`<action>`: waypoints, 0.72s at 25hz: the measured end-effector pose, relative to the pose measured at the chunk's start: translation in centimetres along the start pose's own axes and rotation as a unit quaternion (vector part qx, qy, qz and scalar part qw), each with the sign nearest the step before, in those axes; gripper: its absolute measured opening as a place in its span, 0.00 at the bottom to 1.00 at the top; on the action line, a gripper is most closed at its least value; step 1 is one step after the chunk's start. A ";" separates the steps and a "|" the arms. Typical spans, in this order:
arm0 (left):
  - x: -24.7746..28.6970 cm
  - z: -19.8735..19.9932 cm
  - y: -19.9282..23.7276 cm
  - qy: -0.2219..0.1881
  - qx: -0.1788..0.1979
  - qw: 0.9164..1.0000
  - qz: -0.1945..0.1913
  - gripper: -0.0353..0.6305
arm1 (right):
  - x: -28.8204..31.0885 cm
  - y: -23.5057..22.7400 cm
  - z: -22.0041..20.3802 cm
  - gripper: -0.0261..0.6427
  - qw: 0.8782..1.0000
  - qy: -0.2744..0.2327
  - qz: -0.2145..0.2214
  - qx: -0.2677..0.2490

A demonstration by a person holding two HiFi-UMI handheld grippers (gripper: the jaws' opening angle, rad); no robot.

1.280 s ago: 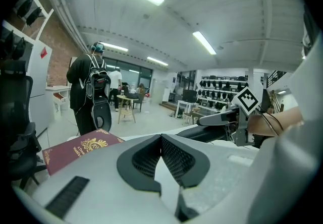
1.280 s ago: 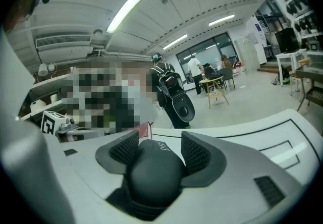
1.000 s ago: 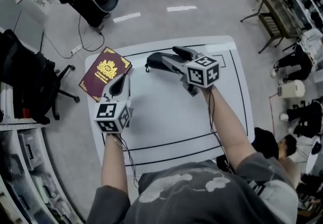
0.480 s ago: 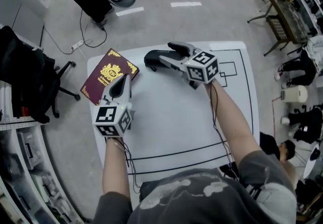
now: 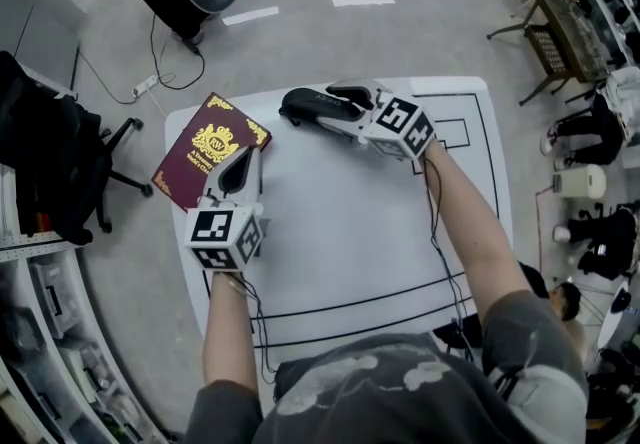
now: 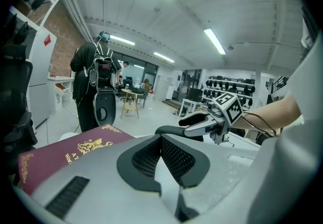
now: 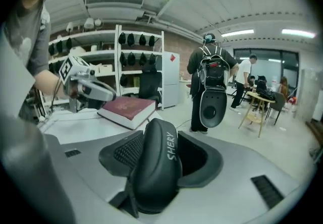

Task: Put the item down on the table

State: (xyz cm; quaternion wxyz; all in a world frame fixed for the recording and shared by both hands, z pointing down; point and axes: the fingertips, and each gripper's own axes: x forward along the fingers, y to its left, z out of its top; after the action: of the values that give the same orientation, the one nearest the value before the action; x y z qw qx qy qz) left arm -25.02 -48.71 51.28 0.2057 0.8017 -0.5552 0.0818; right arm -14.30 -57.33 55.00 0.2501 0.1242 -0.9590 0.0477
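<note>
A black glasses case (image 5: 300,105) sits between the jaws of my right gripper (image 5: 335,107) at the far edge of the white table (image 5: 350,232). The right gripper view shows the case (image 7: 154,167) wedged upright in that gripper (image 7: 161,150); the jaws have just been closing on it. My left gripper (image 5: 240,156) is shut and empty, its tip over the table beside a maroon book (image 5: 205,147) with a gold crest. The left gripper view shows its pads (image 6: 174,155) meeting, the book (image 6: 65,155) to the left and the right gripper (image 6: 202,124) ahead.
The book overhangs the table's left corner. Black lines are drawn on the tabletop. A black office chair (image 5: 60,152) stands at the left, a person with a black backpack (image 7: 214,79) beyond the far edge, and racks and seats (image 5: 560,32) at the right.
My right gripper has rolled and sunk a little with the case in it, toward the table's far edge. The left gripper stays beside the book.
</note>
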 end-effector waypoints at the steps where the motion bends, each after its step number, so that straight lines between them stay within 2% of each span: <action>1: 0.0 0.0 -0.1 0.000 0.000 1.000 -0.001 0.06 | 0.1 -0.1 -0.3 0.34 1.000 0.011 -0.007 -0.013; 7: -0.3 -0.1 -1.0 -0.001 0.000 1.000 -0.005 0.06 | 0.2 0.2 -0.7 0.37 0.999 0.032 -0.008 -0.023; 11: -1.0 0.4 -1.5 -0.004 0.006 1.000 -0.003 0.06 | -1.1 0.6 0.5 0.36 1.000 0.009 -0.022 -0.009; 15: -2.4 1.5 -2.2 -0.013 0.014 1.000 0.001 0.06 | -3.7 1.3 2.6 0.25 0.999 -0.027 -0.046 0.009; 18: -3.5 2.7 -3.2 -0.024 0.023 0.999 0.002 0.06 | -5.9 1.9 4.4 0.12 0.996 -0.054 -0.074 0.016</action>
State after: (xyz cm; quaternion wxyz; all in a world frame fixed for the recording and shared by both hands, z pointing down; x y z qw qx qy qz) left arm -23.61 -45.84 46.82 0.1736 0.8071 -0.5591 0.0760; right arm -11.87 -54.94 48.25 0.1991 0.2012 -0.9584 0.0378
